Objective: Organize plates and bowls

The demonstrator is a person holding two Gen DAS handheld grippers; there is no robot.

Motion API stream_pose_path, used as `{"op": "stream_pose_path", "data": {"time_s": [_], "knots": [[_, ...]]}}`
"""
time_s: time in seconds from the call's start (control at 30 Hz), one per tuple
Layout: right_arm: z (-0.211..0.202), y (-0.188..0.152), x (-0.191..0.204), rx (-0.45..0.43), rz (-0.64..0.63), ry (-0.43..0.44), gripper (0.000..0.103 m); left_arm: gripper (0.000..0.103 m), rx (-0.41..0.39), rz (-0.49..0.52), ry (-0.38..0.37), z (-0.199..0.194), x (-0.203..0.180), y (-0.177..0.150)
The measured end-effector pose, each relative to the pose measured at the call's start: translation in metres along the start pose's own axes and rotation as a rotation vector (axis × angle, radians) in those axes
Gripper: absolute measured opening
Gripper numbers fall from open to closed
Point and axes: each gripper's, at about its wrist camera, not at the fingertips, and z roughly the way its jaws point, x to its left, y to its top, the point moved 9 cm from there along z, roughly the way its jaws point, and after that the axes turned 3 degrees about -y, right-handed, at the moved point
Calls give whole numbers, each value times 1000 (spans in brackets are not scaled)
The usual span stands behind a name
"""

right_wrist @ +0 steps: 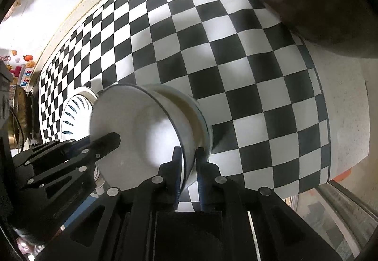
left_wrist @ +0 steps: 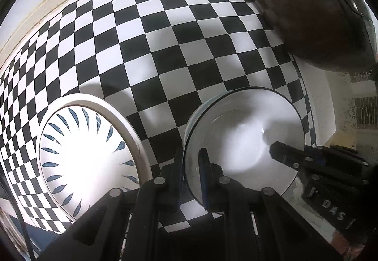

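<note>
A white bowl (left_wrist: 243, 138) with a thin dark rim stands on the checkered cloth, nested in a second bowl (right_wrist: 189, 107) with a pale blue band. My left gripper (left_wrist: 191, 164) is shut on the near rim, one finger inside the bowl and one outside. My right gripper (right_wrist: 188, 164) clamps the opposite rim the same way, its pads against the wall. Each wrist view shows the other gripper reaching in over the bowl: the right gripper (left_wrist: 274, 151) and the left gripper (right_wrist: 115, 138). A white plate (left_wrist: 89, 154) with blue leaf strokes lies just left of the bowls, and its edge shows again as the plate (right_wrist: 75, 107).
The black-and-white checkered cloth (left_wrist: 179, 48) covers the table. A large dark rounded vessel (left_wrist: 311, 15) stands at the far right. Brass-coloured pans (right_wrist: 21, 114) sit past the cloth's left end. The table's edge (right_wrist: 345, 119) runs down the right side.
</note>
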Motion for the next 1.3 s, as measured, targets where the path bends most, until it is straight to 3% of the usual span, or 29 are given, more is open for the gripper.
{"op": "stream_pose_path", "data": {"time_s": [0.37,0.67,0.73,0.77,0.83,0.9,0.97,1.1,1.3], "knots": [[-4,0,-4,-1,-25,-14,18,11,-15,19,35,-3,-8,2],[-6,2,-6,6,-22,28,18,12,-4,-14,-7,-5,-6,-1],[-10,2,-8,-4,-30,37,18,22,4,-28,-37,-8,-4,-3],[-13,1,-10,-14,-30,38,21,26,9,-33,-49,-10,-2,-4],[-18,1,-14,-31,-22,60,54,32,23,-59,-94,-12,2,-6],[-22,-1,-17,-41,-16,91,64,36,46,-93,-148,-11,4,-7],[-21,-3,-20,-36,-10,108,65,39,58,-125,-194,-11,7,-6],[-5,-7,-22,-14,24,177,70,56,54,-140,-246,-8,5,3],[28,-10,-15,42,64,276,70,57,123,-152,-306,21,-6,13]]}}
